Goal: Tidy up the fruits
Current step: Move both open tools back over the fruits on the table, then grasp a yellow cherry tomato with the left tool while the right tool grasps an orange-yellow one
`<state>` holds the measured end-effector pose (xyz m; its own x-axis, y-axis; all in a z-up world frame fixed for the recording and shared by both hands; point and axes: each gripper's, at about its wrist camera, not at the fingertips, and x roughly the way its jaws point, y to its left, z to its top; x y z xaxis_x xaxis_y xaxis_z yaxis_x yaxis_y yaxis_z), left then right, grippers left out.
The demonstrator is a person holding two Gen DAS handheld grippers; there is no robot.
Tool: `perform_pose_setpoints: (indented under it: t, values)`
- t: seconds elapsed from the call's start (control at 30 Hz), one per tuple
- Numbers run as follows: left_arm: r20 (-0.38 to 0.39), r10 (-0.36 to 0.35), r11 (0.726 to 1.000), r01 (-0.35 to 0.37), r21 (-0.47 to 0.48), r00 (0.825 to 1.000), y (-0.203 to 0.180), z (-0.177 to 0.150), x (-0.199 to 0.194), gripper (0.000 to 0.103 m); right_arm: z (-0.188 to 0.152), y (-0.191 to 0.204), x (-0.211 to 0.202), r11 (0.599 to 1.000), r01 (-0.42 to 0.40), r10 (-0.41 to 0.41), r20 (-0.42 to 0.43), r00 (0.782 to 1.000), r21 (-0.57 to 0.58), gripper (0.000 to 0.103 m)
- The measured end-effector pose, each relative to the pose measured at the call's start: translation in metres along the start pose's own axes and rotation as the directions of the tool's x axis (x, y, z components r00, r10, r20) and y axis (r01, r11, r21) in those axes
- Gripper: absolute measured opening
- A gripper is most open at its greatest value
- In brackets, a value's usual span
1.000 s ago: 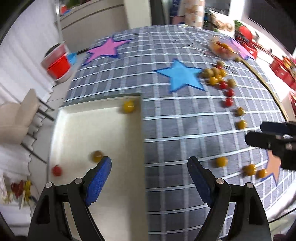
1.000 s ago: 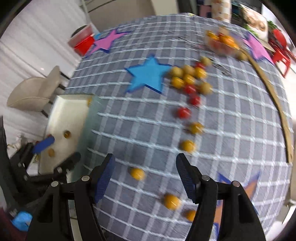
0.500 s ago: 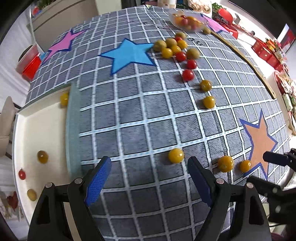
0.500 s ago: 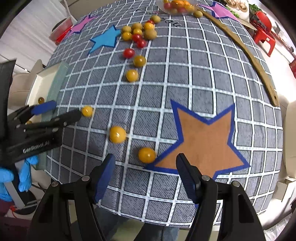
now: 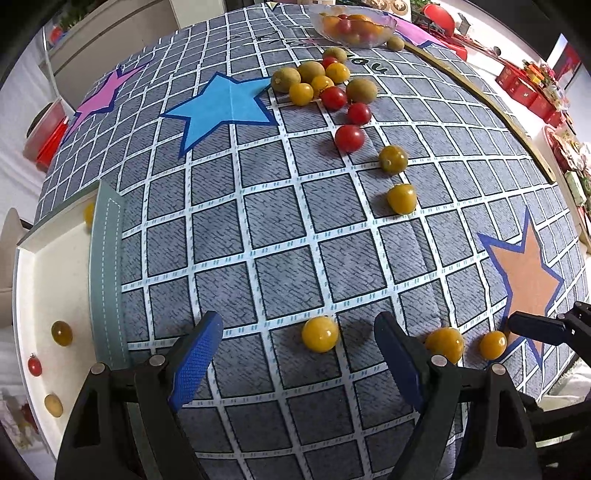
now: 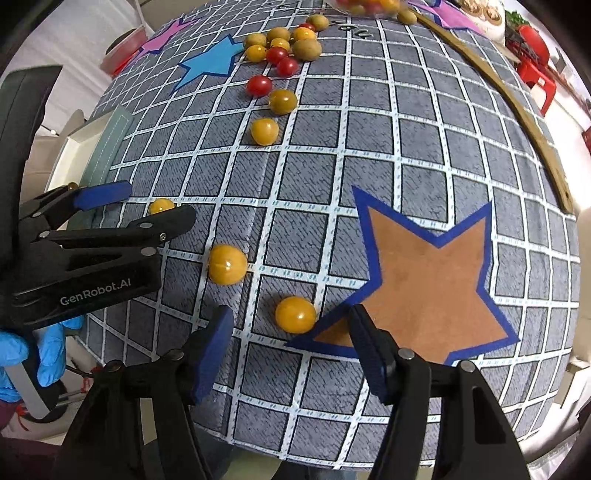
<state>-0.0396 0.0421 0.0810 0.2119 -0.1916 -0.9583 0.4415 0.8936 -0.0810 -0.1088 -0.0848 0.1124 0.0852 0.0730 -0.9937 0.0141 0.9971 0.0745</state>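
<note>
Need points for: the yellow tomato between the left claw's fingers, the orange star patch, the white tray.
yellow tomato point(image 5: 320, 334), left wrist view, centre of its skin.
orange star patch point(image 6: 430, 280), right wrist view, middle of the star's orange fill.
white tray point(image 5: 51, 266), left wrist view, bare floor of the tray.

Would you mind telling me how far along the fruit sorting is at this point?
Early days. Done: four small fruits sit in the white tray. In hand: nothing is gripped yet; the left gripper stands open around a yellow tomato, and the right gripper, whose jaws have just been closing, brackets another yellow one beside the orange star. Left: the scattered cluster near the blue star, plus the bowl.
</note>
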Motion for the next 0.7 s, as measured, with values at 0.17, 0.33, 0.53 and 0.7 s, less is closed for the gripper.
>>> perform_pose_setpoints:
  t: [0.17,0.33,0.53,0.7]
  values:
    - [-0.018,-0.024,1.0,0.024,-0.015,1.0,-0.002,0.002,0.004,0.074,0.0,0.011,0.004,0.997,0.056,-0.056,0.001,0.998,-0.049,0.055]
    - [-0.015,-0.034,0.999,0.034,-0.014,0.999,-0.001,0.002,0.004,0.065,-0.003,0.023,0.007,0.988,0.116,-0.116,0.008,0.993,-0.104,0.039]
    - [0.002,-0.039,0.999,0.039,-0.01,0.999,-0.005,0.003,-0.005,0.03,-0.002,0.024,0.005,0.988,0.108,-0.108,0.005,0.994,-0.106,0.022]
    - [-0.013,-0.099,0.994,0.099,-0.054,0.995,0.011,0.008,-0.008,0.021,0.005,0.003,-0.002,1.0,0.023,-0.023,0.005,1.0,-0.015,0.022]
